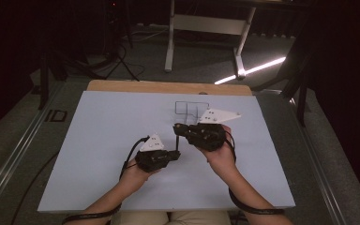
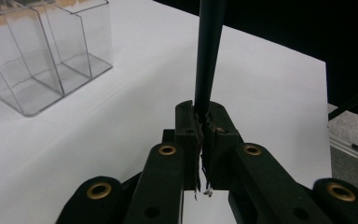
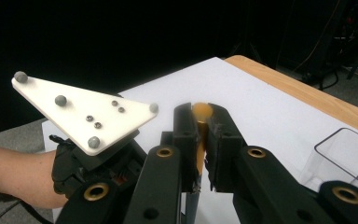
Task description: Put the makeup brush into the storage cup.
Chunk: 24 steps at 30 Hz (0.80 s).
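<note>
A thin black rod stands between my two grippers over the middle of the white table. My left gripper is shut on the rod's lower part. In the left gripper view the rod rises straight out of that gripper's closed jaws. My right gripper is shut on the rod's upper end. There, an orange-tan tip shows between the right gripper's jaws. A clear plastic divided box stands just beyond the grippers.
The same clear box shows at the upper left in the left gripper view, and its corner at the lower right in the right gripper view. A wooden edge borders the table's far side. A white desk frame stands on the floor behind.
</note>
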Each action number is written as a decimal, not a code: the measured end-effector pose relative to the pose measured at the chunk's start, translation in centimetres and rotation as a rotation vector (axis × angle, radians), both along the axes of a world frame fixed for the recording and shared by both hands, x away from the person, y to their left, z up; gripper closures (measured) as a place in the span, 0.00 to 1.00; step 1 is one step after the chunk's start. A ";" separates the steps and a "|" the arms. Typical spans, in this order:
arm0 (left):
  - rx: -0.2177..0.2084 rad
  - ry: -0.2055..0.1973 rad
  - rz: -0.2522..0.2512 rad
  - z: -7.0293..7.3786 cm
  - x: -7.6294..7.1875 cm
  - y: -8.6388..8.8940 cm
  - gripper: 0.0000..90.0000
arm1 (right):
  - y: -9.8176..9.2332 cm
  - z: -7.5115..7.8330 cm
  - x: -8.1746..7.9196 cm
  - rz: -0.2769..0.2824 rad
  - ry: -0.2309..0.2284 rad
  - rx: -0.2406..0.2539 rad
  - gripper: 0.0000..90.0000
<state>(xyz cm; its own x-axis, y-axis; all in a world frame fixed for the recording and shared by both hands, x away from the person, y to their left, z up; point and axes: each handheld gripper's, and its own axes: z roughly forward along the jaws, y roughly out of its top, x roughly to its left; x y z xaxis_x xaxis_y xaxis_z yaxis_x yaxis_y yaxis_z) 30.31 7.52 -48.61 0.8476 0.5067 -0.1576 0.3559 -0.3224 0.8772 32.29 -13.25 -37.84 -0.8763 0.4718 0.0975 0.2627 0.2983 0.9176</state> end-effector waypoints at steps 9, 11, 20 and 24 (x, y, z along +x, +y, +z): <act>-0.007 0.018 0.002 0.4 0.0 0.2 0.87 | 0.2 0.7 0.0 0.016 -0.017 -0.014 0.93; -0.002 0.024 0.009 0.4 0.0 0.4 0.79 | 0.1 1.0 0.1 0.012 -0.020 -0.009 0.93; -0.029 0.014 0.048 0.8 -0.6 2.6 0.65 | -0.8 2.3 0.6 -0.020 -0.037 0.003 0.93; -0.028 0.001 0.070 1.2 -1.1 3.7 0.57 | -1.1 2.7 0.9 -0.031 -0.042 0.000 0.93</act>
